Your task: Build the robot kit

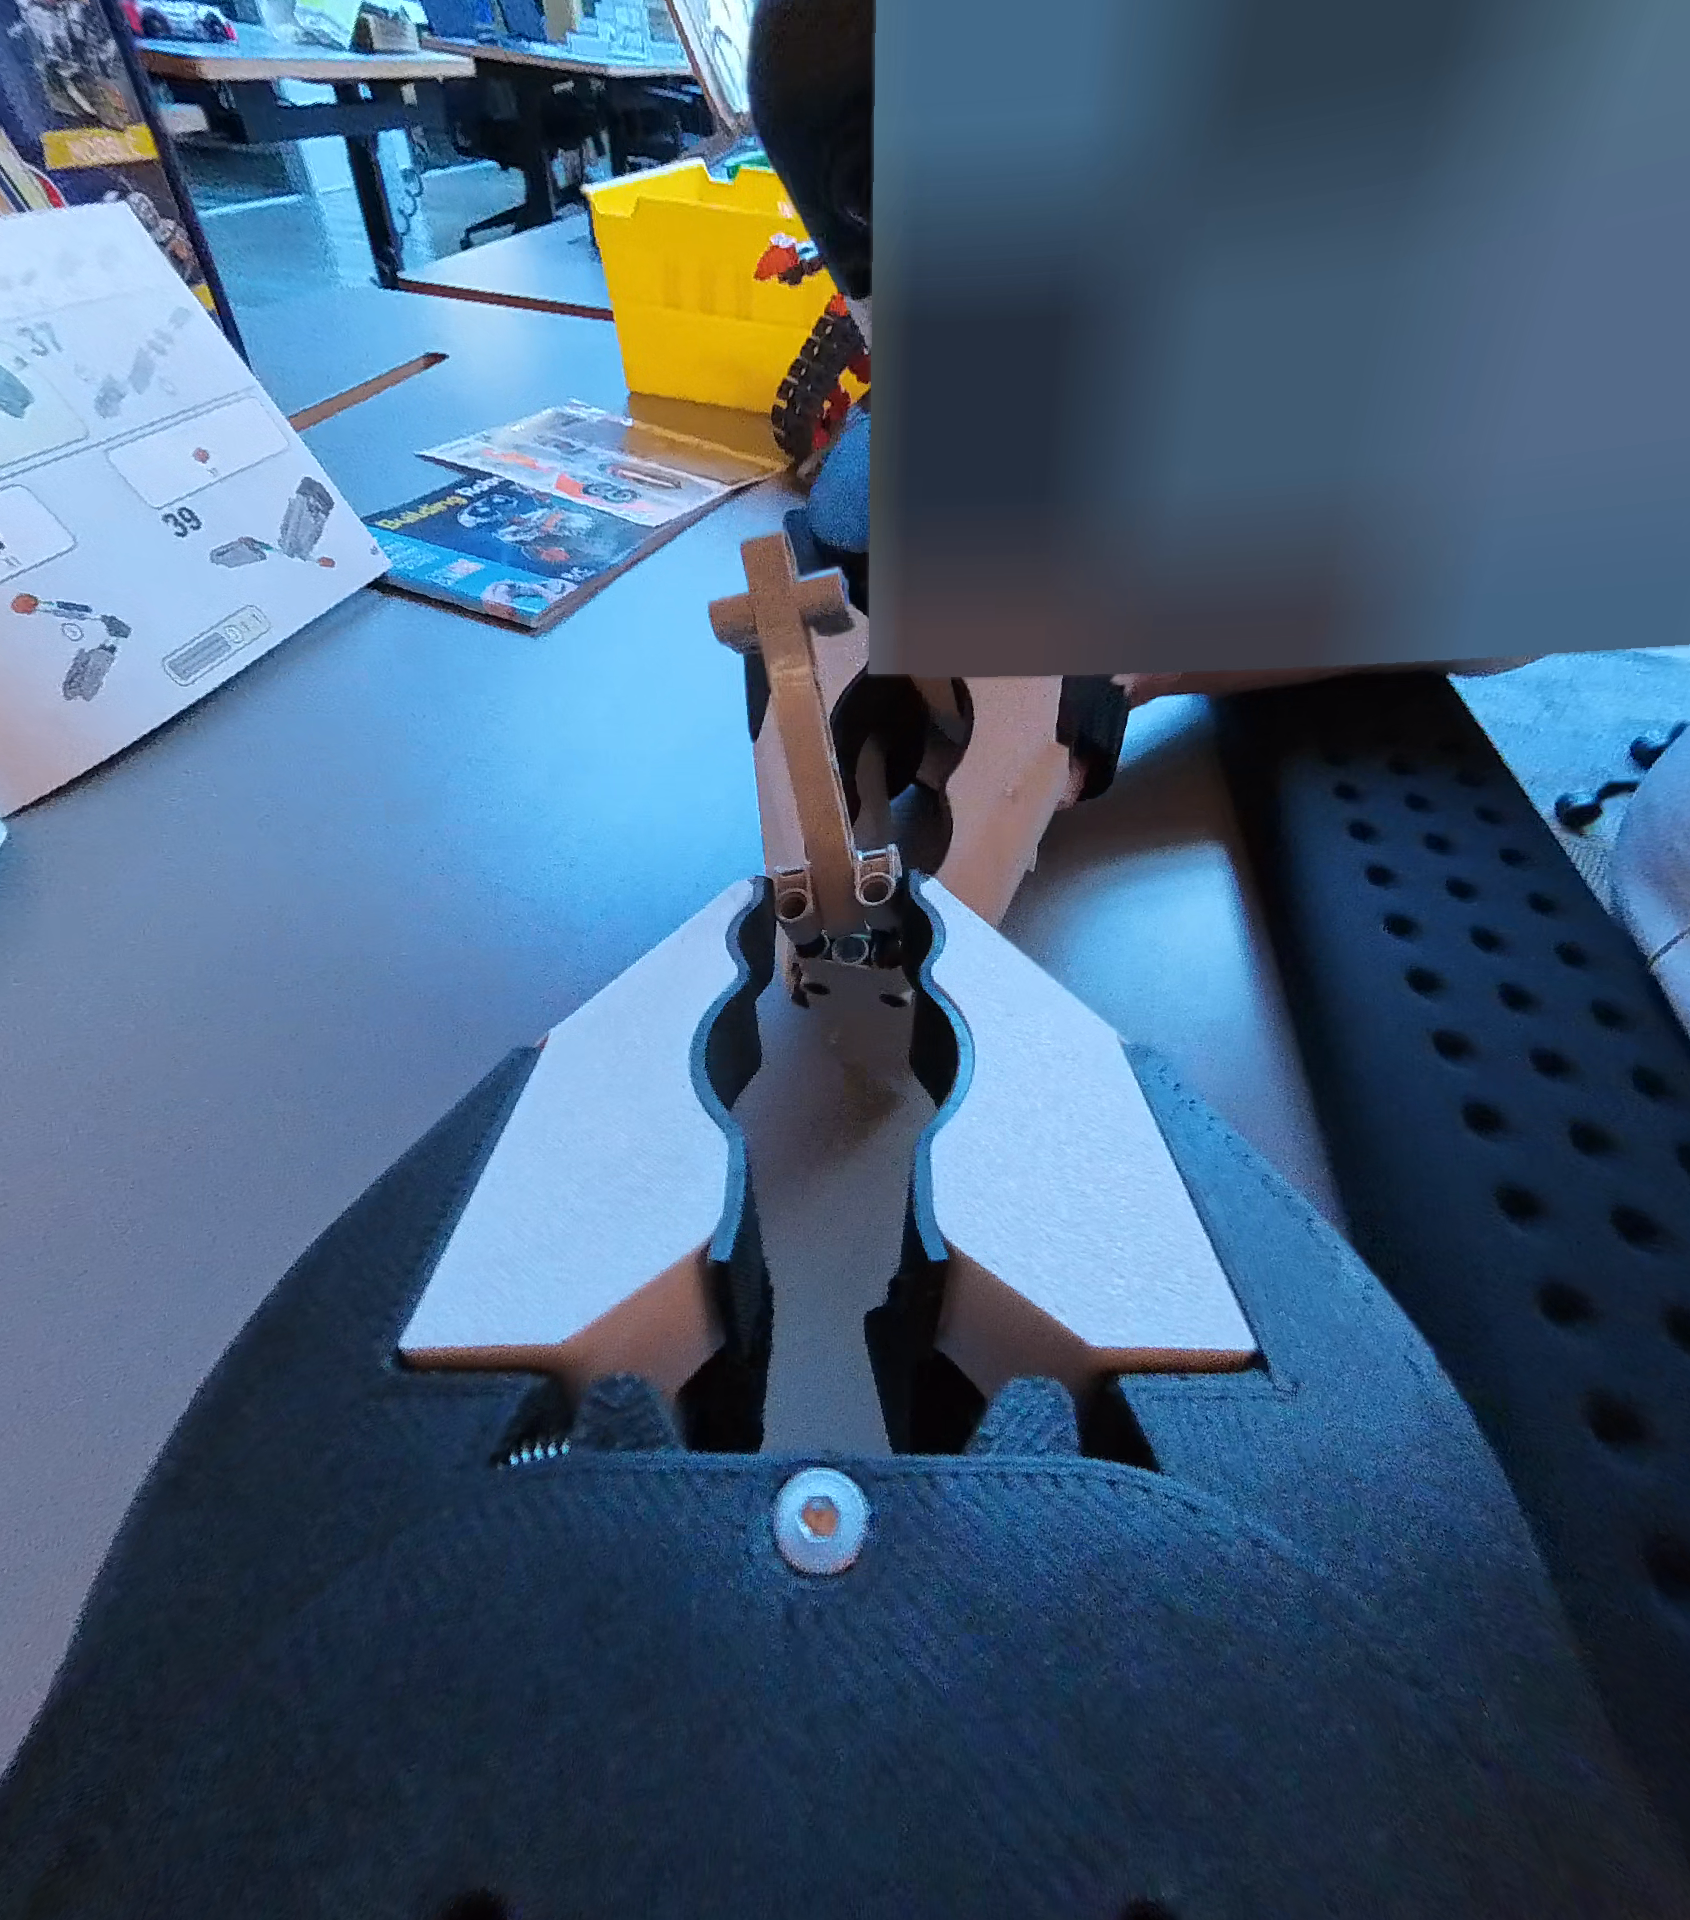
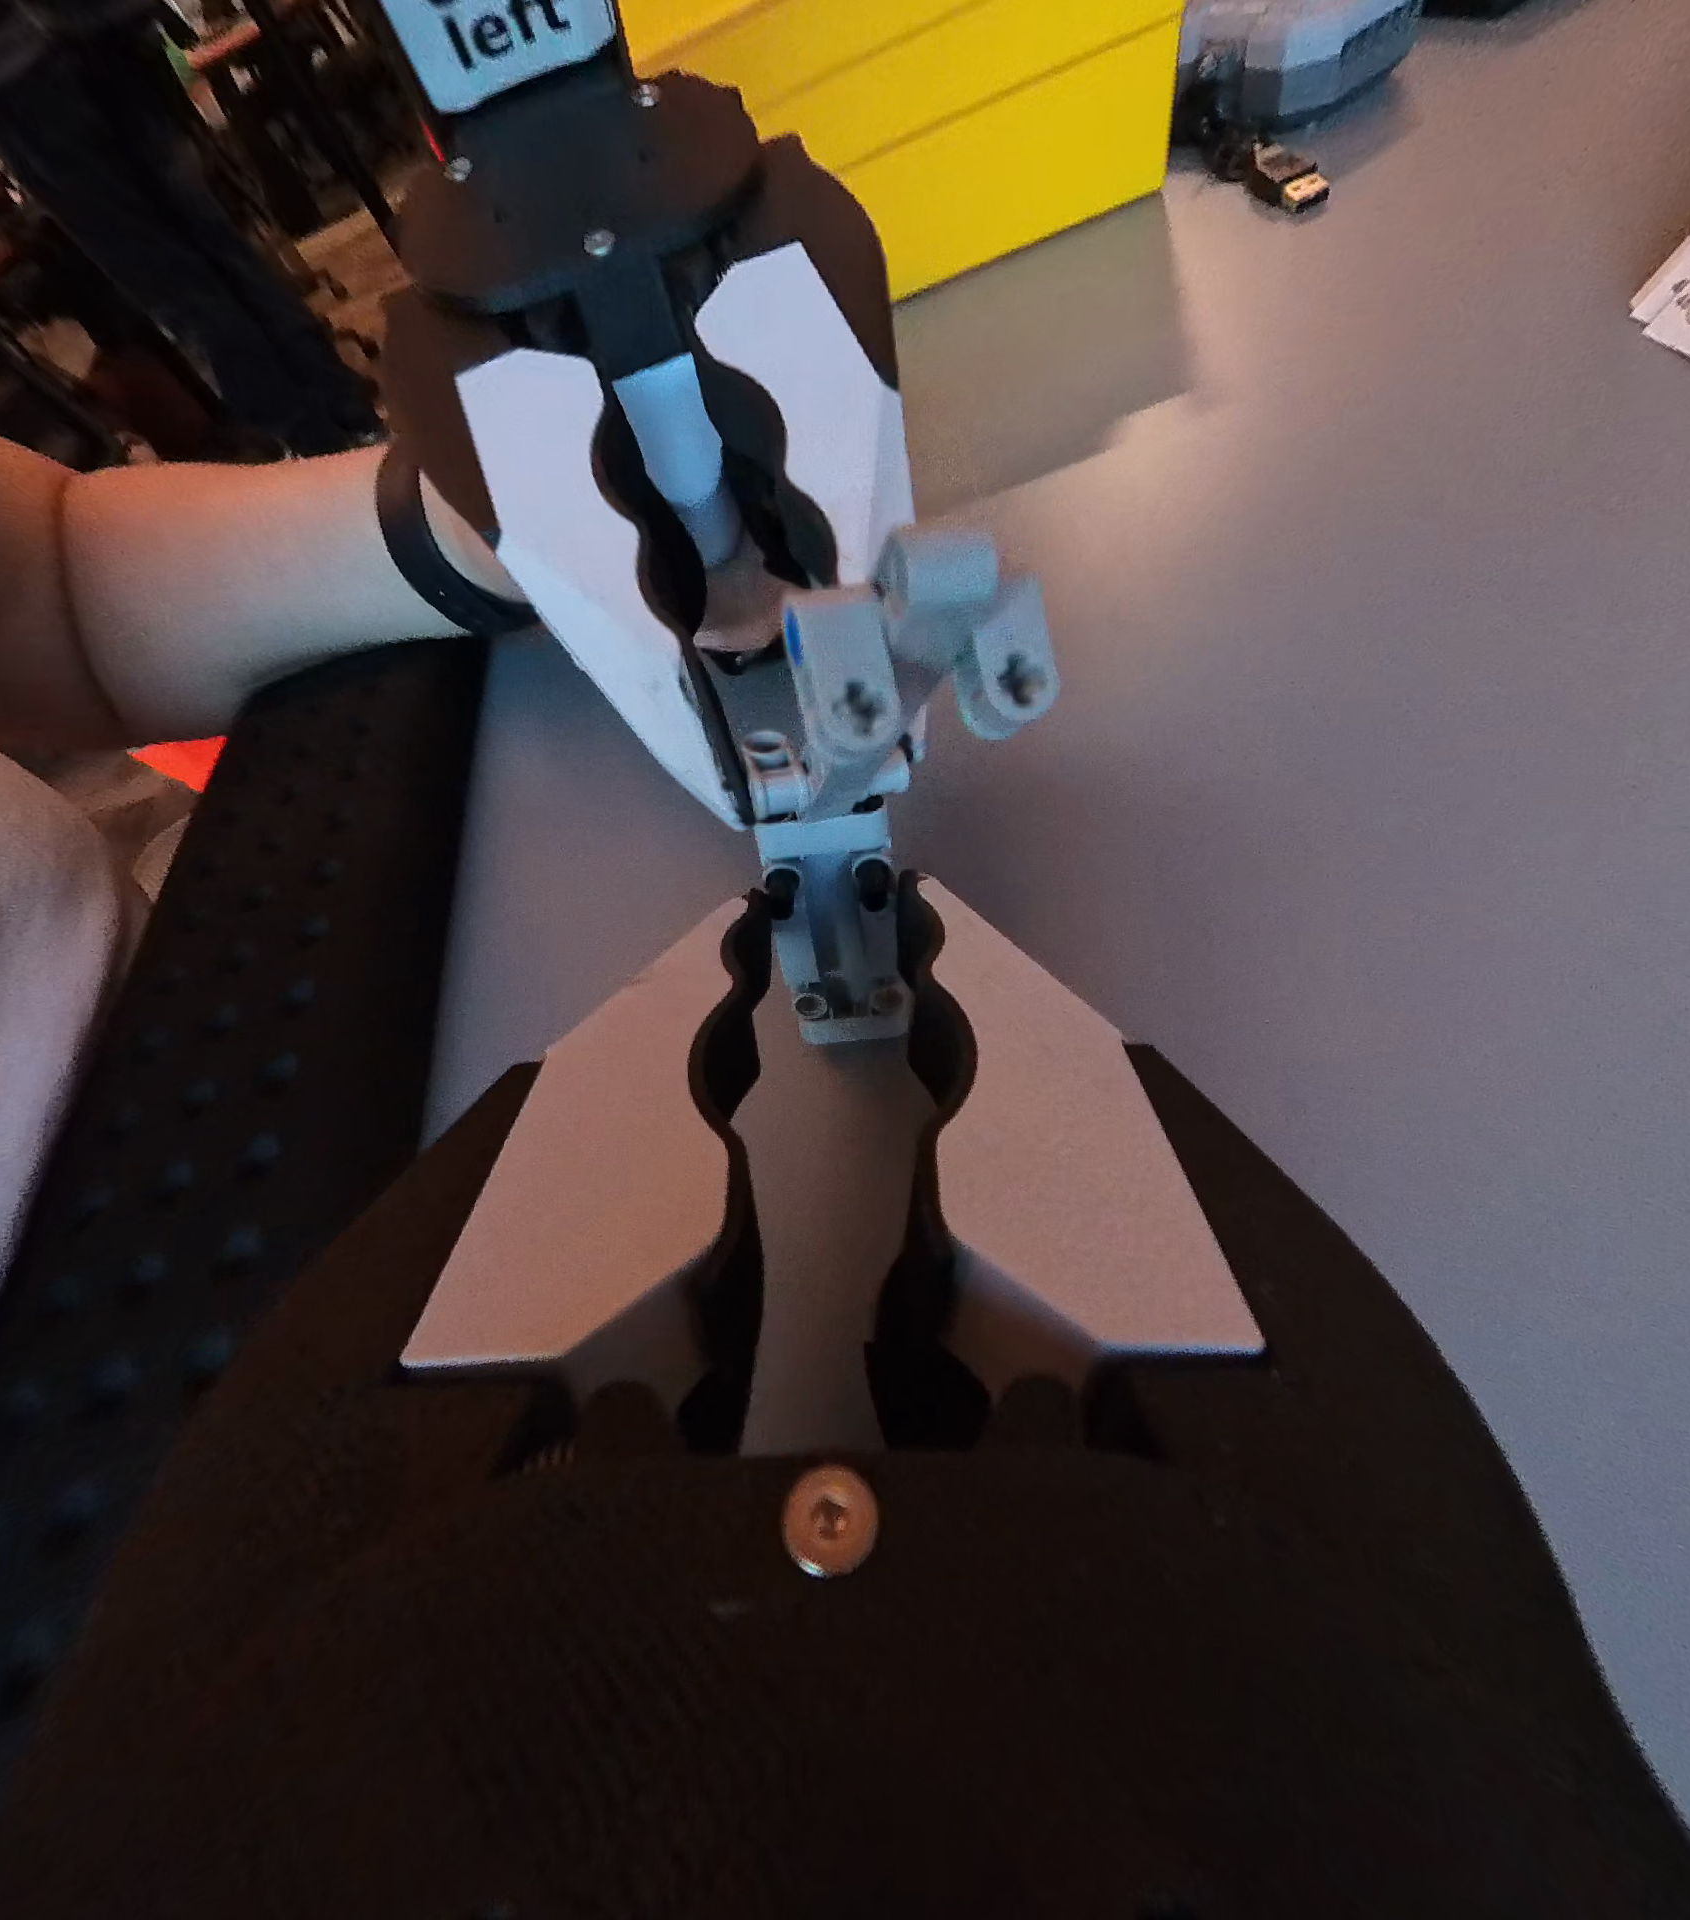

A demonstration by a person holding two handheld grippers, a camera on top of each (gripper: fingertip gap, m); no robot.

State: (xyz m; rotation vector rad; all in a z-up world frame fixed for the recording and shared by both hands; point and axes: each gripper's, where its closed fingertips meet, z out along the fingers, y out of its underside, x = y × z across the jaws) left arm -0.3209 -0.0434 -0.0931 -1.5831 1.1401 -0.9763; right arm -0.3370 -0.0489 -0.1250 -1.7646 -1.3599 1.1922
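A small grey building-brick assembly (image 1: 846, 951) sits between both grippers above the grey table (image 1: 353, 935). My left gripper (image 1: 841, 909) is shut on one end of it. A grey beam ending in a cross piece (image 1: 784, 608) rises from it. My right gripper (image 1: 908, 790) faces it from behind. In the right wrist view my right gripper (image 2: 836, 904) is shut on the lower grey block (image 2: 841, 966) of the assembly. The left gripper (image 2: 773, 727) comes down from above onto the assembly's upper part. Grey pin connectors (image 2: 934, 644) stick out to the right.
A yellow bin (image 1: 706, 291) stands at the back, with a red and black tracked model (image 1: 820, 364) beside it. An instruction sheet (image 1: 93, 468) and a booklet (image 1: 529, 540) lie to the left. A black perforated board (image 1: 1547, 1039) lies to the right. A person's arm (image 2: 145, 582) is behind it. The grippers are tip to tip, or close to it.
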